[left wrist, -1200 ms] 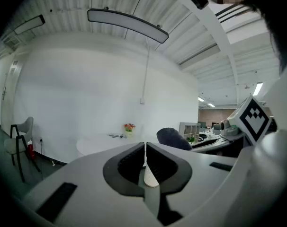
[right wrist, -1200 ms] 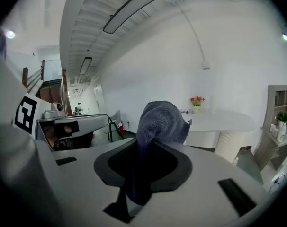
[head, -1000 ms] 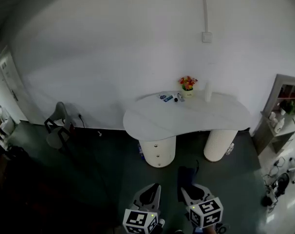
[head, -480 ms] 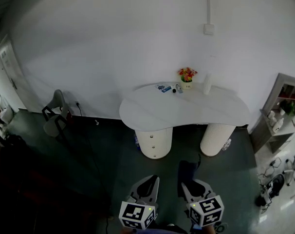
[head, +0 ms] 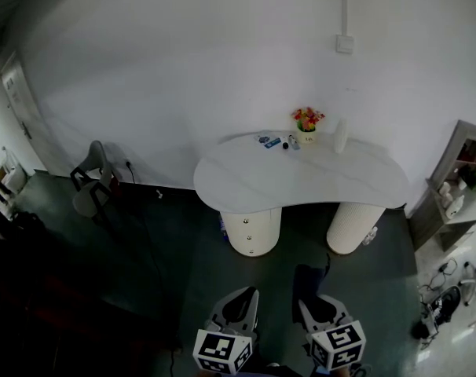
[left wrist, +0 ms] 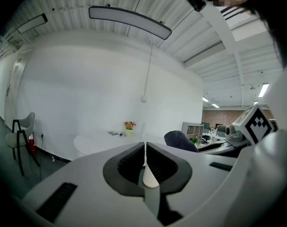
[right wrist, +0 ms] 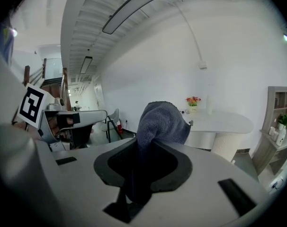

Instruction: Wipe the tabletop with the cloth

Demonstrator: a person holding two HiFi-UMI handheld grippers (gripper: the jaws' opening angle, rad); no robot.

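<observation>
no words, numbers or brands can be read. the only printed signs are black-and-white square markers on the cube (head: 222, 353) of the left gripper (head: 244, 297) and the cube (head: 338, 345) of the right gripper (head: 309, 305), bottom centre of the head view.

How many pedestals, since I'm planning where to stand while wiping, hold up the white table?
2. Under the tabletop: a smooth pedestal at its left end in the head view, a ribbed pedestal at its right. The top may hide another behind them.
</observation>
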